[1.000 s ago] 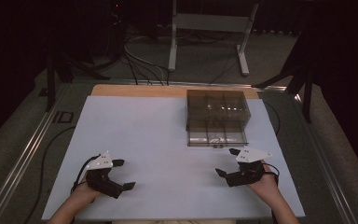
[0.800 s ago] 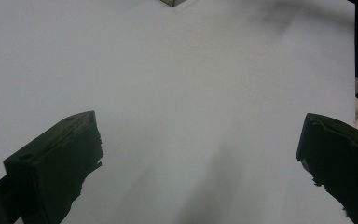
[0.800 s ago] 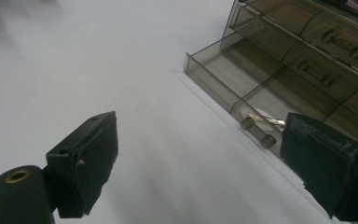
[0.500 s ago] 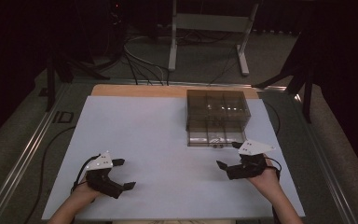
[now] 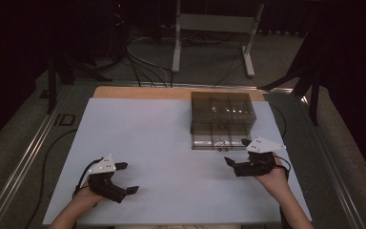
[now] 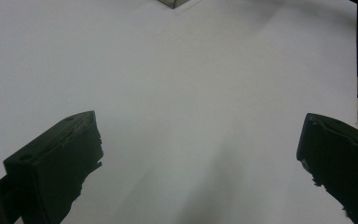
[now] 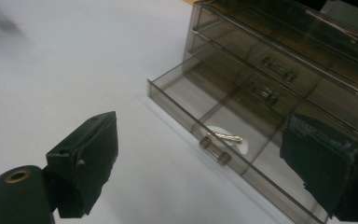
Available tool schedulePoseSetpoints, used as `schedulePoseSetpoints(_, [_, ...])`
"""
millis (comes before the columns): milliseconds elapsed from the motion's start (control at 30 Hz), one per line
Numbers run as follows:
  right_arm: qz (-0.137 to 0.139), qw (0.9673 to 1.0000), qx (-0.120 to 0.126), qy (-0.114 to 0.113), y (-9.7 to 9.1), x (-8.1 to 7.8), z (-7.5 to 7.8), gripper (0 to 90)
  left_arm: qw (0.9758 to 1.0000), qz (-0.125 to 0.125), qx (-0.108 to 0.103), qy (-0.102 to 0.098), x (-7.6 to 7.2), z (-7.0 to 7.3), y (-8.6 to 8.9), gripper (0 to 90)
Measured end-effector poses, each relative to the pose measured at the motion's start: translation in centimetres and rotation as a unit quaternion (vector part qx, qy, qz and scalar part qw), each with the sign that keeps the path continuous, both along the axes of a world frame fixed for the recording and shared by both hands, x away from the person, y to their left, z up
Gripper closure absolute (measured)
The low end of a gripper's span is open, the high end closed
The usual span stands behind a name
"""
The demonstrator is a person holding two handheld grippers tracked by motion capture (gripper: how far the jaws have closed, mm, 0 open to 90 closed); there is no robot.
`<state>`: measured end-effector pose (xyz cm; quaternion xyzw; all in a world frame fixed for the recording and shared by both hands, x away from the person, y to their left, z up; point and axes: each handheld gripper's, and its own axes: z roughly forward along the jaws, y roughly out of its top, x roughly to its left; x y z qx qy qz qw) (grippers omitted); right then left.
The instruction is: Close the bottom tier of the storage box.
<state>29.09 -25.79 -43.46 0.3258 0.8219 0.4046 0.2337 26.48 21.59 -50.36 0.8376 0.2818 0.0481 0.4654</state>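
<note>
A white desk (image 5: pixel 171 143) carries a smoky clear drawer box (image 5: pixel 223 119) toward its far right edge, the bottom drawer (image 7: pixel 223 126) pulled out with what looks like a small metal bit (image 7: pixel 226 136) inside. The right gripper (image 5: pixel 237 153) hovers just before that drawer, jaws wide and empty. The left gripper (image 5: pixel 127 177), near the front left corner, is likewise wide open, holding nothing.
</note>
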Motion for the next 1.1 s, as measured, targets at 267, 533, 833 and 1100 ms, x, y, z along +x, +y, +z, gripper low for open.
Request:
schedulePoseSetpoints(267, [-0.021, 0.9998, 0.002, -0.001, -0.3, 0.7, -0.5, 11.6, 1.0, 0.001, -0.006, -0.001, 0.0, 0.1, 0.1, 0.0])
schedulePoseSetpoints(533, [-0.051, 0.9987, 0.007, 0.006, -0.9, 1.2, -1.7, 11.7, 1.0, 0.001, -0.006, -0.001, 0.0, 0.1, 0.1, 0.0])
schedulePoseSetpoints(833, [-0.072, 0.9969, -0.001, 0.031, -1.4, 1.5, -4.6, 15.8, 1.0, -0.003, -0.006, -0.001, 0.0, 0.0, 0.0, 0.0])
schedulePoseSetpoints(1100, [-0.08, 0.995, -0.007, 0.059, -1.2, 1.9, -6.2, 23.8, 1.0, -0.001, -0.007, 0.001, 0.1, 0.0, 0.1, 0.0])
